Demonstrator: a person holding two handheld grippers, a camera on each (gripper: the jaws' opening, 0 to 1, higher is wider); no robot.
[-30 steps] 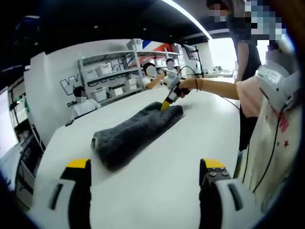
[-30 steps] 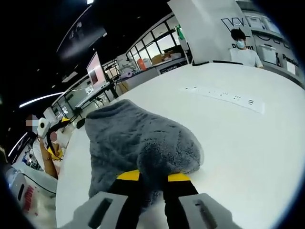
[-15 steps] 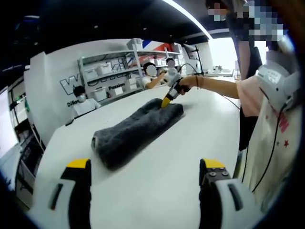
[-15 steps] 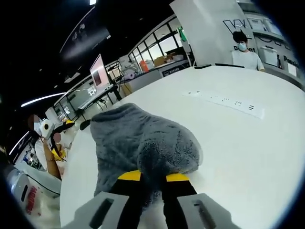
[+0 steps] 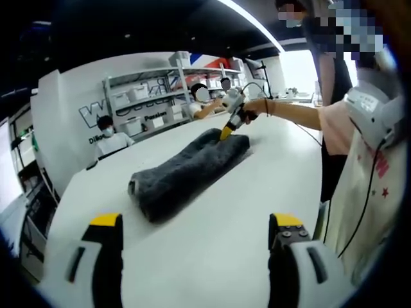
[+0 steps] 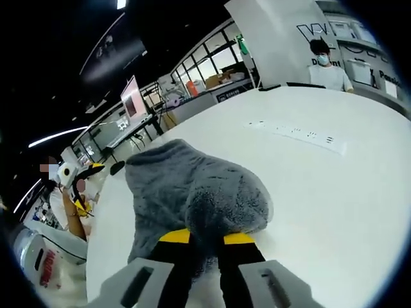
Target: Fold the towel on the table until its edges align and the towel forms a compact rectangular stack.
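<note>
Grey plush towel (image 5: 186, 170), bunched into a long roll in the middle of the white table (image 5: 212, 244), far end pinched by the right gripper (image 6: 205, 239).

Right gripper's yellow-tipped jaws are clamped together on the towel's thick end fold; the left gripper (image 5: 192, 224) hangs with jaws wide apart, well short of the towel's near end and holding nothing. To do this step well, I judge the pinched end should be lifted clear and carried along the roll toward the near end, kept low and square so the edges meet (the pile looks thick and likely to slump), with the left gripper pinning the near end. Beyond the towel, a white power strip (image 6: 298, 135) lies on the table; past the table's far edge stand storage shelves (image 5: 160, 96) and seated people.
</note>
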